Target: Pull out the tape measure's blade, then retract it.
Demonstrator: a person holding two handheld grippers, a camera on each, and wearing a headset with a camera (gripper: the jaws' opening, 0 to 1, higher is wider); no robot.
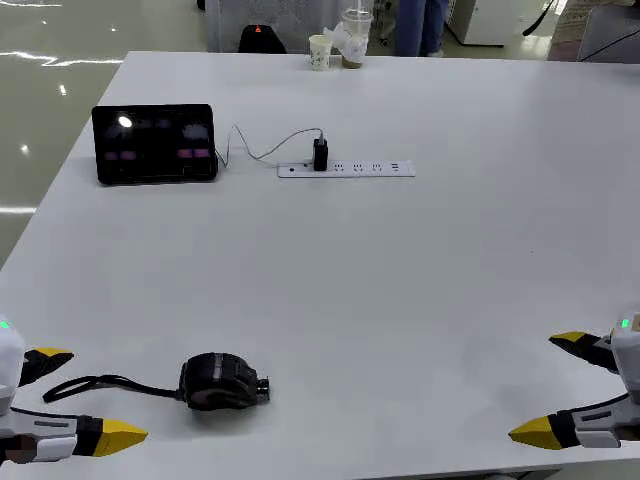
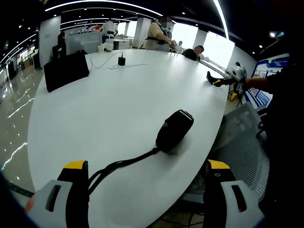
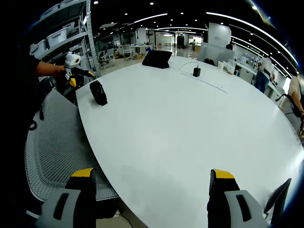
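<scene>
A black tape measure (image 1: 222, 381) lies on the white table (image 1: 380, 280) near its front edge, its black wrist strap (image 1: 95, 384) trailing left. My left gripper (image 1: 85, 398) stands open at the front left, its yellow-tipped jaws on either side of the strap's end, touching nothing. In the left gripper view the tape measure (image 2: 175, 130) lies ahead with the strap (image 2: 118, 166) running back between the jaws. My right gripper (image 1: 555, 385) is open at the front right edge, far from the tape measure (image 3: 98, 92), with nothing between its jaws.
A dark tablet (image 1: 155, 143) stands at the back left, wired to a charger in a white power strip (image 1: 345, 169). Paper cups (image 1: 335, 48) sit at the far edge. A mesh chair (image 3: 57, 152) is below the table's front edge. People stand beyond the far side.
</scene>
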